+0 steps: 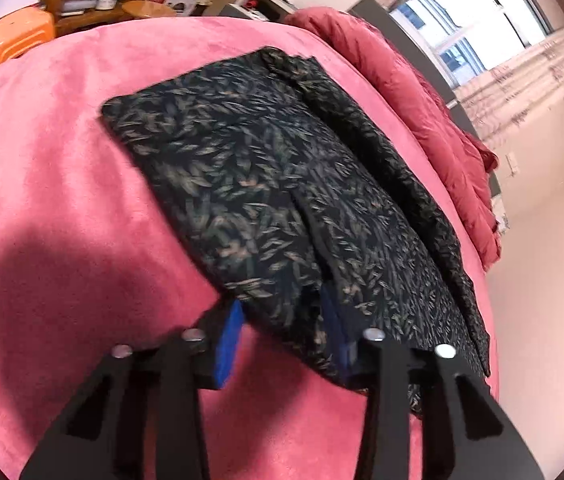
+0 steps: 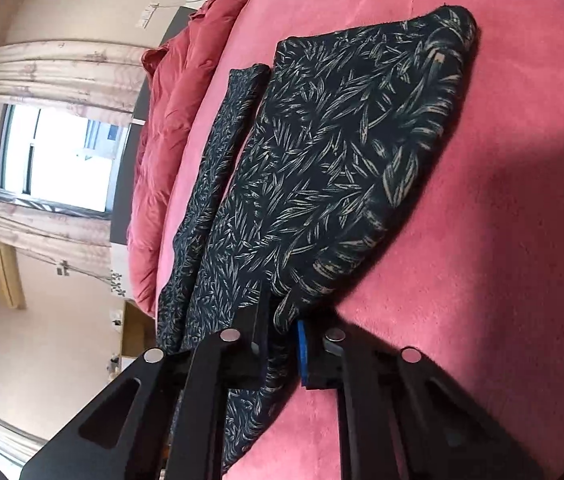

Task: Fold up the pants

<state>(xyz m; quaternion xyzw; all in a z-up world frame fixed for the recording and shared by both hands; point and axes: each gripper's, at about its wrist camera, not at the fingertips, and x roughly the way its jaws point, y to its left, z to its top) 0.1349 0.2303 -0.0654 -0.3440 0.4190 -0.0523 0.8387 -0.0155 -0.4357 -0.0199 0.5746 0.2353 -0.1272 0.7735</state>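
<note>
The pants point(image 1: 266, 184) are dark with a pale leaf print and lie folded into a thick stack on the pink bed cover point(image 1: 58, 152). They also show in the right wrist view point(image 2: 321, 160), with a narrow strip of cloth lying beside the stack. My left gripper point(image 1: 285, 340) has its blue pads spread apart, with the stack's near corner between them. My right gripper point(image 2: 282, 344) has its fingers close together around the stack's near edge; cloth fills the narrow gap between the pads.
A crumpled red quilt point(image 1: 421, 112) lies along the far side of the bed, also seen in the right wrist view point(image 2: 178, 112). An orange stool point(image 1: 6, 48) and a cluttered wooden table point(image 1: 122, 8) stand beyond the bed. A window with curtains point(image 2: 54, 156) is behind.
</note>
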